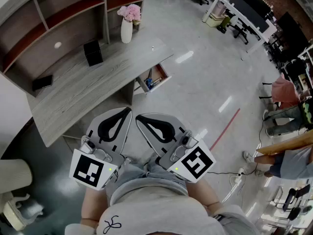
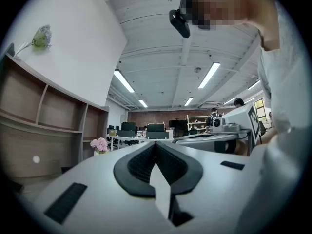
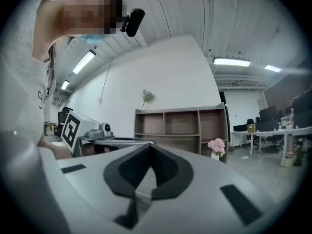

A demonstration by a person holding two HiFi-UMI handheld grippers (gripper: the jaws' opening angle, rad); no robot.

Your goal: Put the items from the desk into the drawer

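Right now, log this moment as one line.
left claw: shut, empty | right claw: shut, empty | drawer: open | black box, flat black item: on desk | stage: nothing grasped yet

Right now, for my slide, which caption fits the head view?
Left gripper and right gripper, both shut and empty, held before the desk and its open drawer.
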